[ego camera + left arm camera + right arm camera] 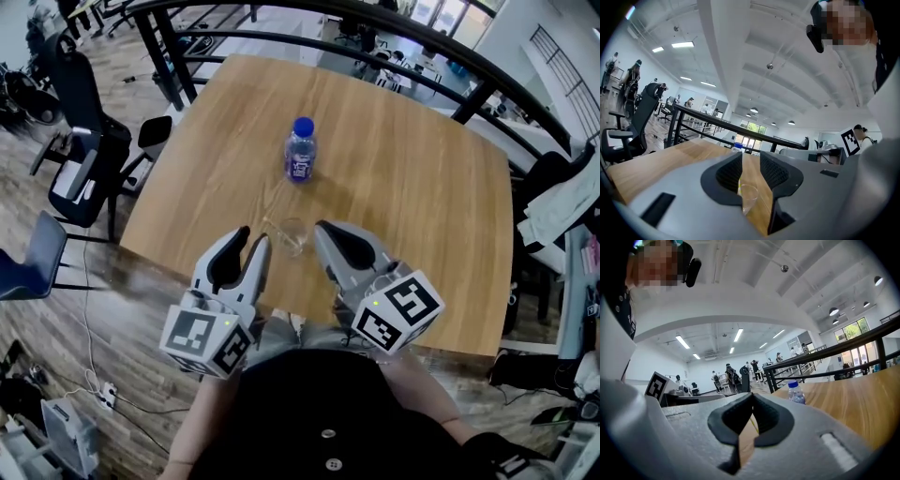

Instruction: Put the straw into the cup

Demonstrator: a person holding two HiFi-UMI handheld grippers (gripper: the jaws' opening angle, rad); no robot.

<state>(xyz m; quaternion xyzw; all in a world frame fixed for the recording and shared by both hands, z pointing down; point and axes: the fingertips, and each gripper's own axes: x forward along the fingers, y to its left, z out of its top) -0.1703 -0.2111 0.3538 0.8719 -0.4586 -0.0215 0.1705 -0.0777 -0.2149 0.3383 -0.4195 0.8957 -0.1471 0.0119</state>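
Two claws, both empty: left claw [751, 158] half open, right claw [752, 398] closed. Just ahead of them, the straw [739, 183] stands nearly upright at the cup [748, 195] rim.

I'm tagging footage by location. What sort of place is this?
Probably an open-plan office or lab: a wooden table, office chairs, strip ceiling lights, and people standing about in the background.
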